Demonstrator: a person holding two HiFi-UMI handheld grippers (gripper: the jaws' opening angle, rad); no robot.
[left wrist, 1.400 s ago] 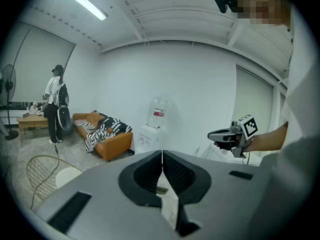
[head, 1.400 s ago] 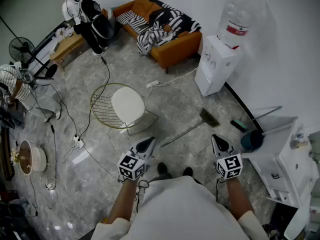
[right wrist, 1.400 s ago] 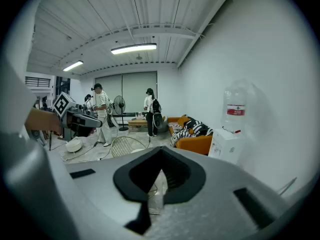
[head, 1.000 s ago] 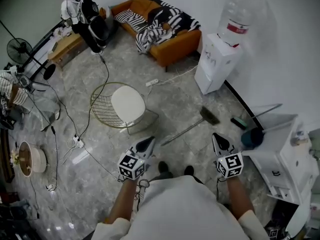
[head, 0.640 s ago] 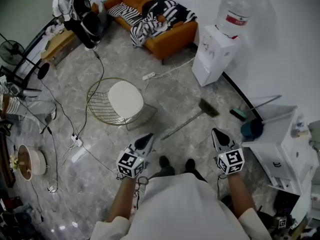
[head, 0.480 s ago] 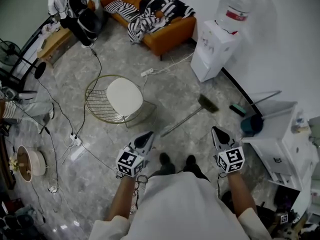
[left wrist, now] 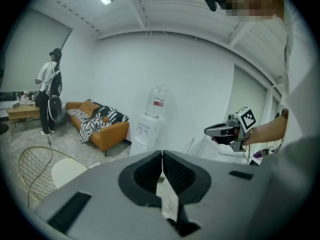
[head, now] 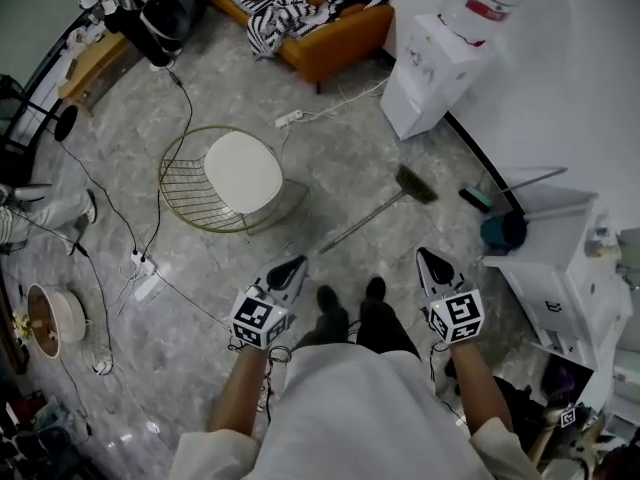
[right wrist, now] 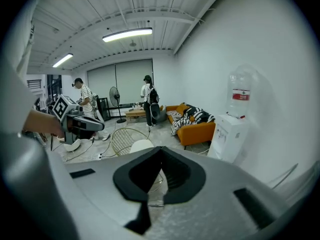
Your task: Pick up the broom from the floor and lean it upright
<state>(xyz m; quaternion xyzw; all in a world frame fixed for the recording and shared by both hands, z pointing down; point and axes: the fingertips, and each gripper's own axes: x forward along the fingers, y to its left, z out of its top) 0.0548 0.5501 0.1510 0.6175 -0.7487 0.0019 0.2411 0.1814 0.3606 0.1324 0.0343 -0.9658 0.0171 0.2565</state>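
Note:
The broom (head: 366, 217) lies flat on the grey marble floor, its dark head (head: 415, 183) toward the wall and the thin handle's end pointing at my feet. My left gripper (head: 293, 265) hangs above the floor just left of the handle's near end. Its jaws are shut with nothing in them, as the left gripper view (left wrist: 162, 154) shows. To the right of the handle is my right gripper (head: 429, 258), also shut and empty (right wrist: 161, 149). Each gripper shows in the other's view: the right gripper (left wrist: 219, 130) and the left gripper (right wrist: 80, 124).
A gold wire chair with a white seat (head: 243, 172) stands left of the broom. A water dispenser (head: 435, 58) and an orange sofa (head: 325, 38) are by the far wall. A white cabinet (head: 565, 268), a dark bucket (head: 503, 231), and floor cables with a power strip (head: 140, 264) lie around.
The person has stepped forward, so the broom and chair now lie nearer the grippers. Both grippers have sunk a little and stay shut. The shoes show more.

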